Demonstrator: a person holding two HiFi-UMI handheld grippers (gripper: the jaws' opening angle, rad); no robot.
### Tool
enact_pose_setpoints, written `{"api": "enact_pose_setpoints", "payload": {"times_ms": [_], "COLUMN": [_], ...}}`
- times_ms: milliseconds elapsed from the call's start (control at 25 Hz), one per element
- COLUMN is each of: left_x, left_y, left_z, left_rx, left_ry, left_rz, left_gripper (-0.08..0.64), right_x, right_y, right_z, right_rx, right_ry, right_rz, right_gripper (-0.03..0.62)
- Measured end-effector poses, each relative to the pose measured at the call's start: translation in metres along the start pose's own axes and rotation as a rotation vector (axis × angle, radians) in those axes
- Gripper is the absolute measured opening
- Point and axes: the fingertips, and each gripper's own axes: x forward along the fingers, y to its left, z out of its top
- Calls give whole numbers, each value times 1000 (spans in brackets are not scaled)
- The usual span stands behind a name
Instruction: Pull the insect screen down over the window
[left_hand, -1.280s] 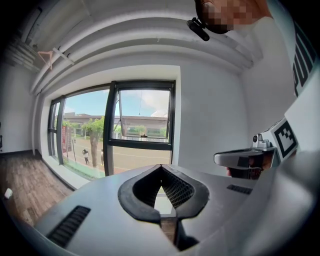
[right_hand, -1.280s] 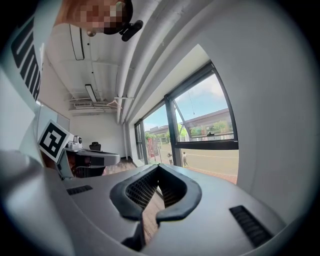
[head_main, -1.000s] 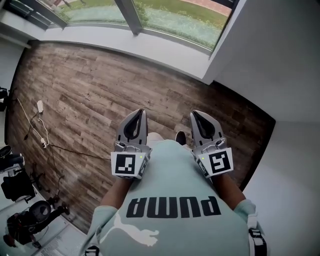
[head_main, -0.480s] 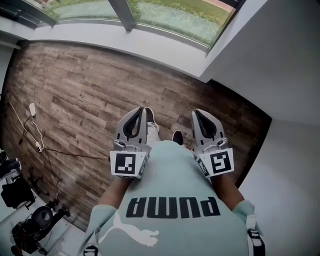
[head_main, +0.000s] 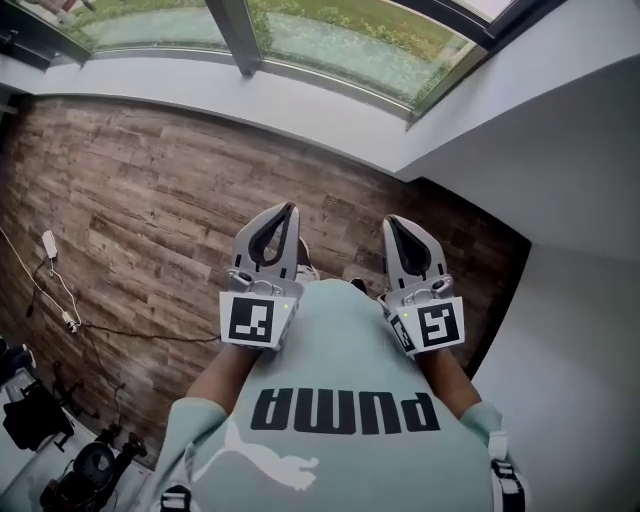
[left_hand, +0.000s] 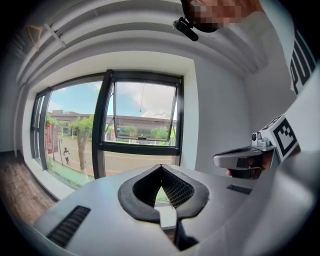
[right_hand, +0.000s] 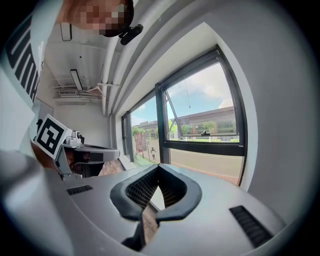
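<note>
**Both tools closed and empty, held before the window**

The left tool (head_main: 289, 208) and the right tool (head_main: 391, 221) are held side by side in front of the person's pale green shirt (head_main: 340, 390), well apart from each other and pointed towards the window (head_main: 330, 40). In the left gripper view, the left tool (left_hand: 161, 167) is seen with its jaws brought together at the tips, and nothing is gripped between them. The same is seen of the right tool (right_hand: 158, 166) in the right gripper view: jaws together, nothing held.

The window (left_hand: 142, 112) is set in a dark frame at the far side of a wooden floor (head_main: 170, 180), above a white sill (head_main: 300, 100) and beside a white wall (head_main: 560, 190). Its upper sash is tilted outwards. A thin cord (left_hand: 141, 97) is seen hanging in the upper pane; it may belong to the insect screen, which cannot itself be made out. Neither tool is touching the window. Cables (head_main: 60, 300) are laid on the floor at the left.
</note>
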Motion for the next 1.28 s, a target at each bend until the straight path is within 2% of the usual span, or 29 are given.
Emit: {"api": "enact_pose_setpoints", "payload": {"times_ms": [320,520,680,920,1040,1280], "left_x": [11,19,30,77,106,177], "left_y": [60,90,109,139,153,160], "left_z": [20,32,27,24,37,68], "left_rx": [-18,-38,-28,7,20,43], "left_ry": [-37,-47,-24,1,-2,-3], "left_rz": [-30,-5,20,84,104,89], "left_gripper": [14,14,14,14,14,14], "right_x": [54,88,115,175,204,248], "right_y": [20,26,24,-4,-23,-80], "right_z": [32,45,48,38,46,70], "right_rx": [-30,-41,-35,-1,6,15], "right_ry": [-25,-16,-17,-33,-43,-71], "right_rz": [-38,-12,16,79,103,100], "right_gripper": [5,5,5,5,5,5]}}
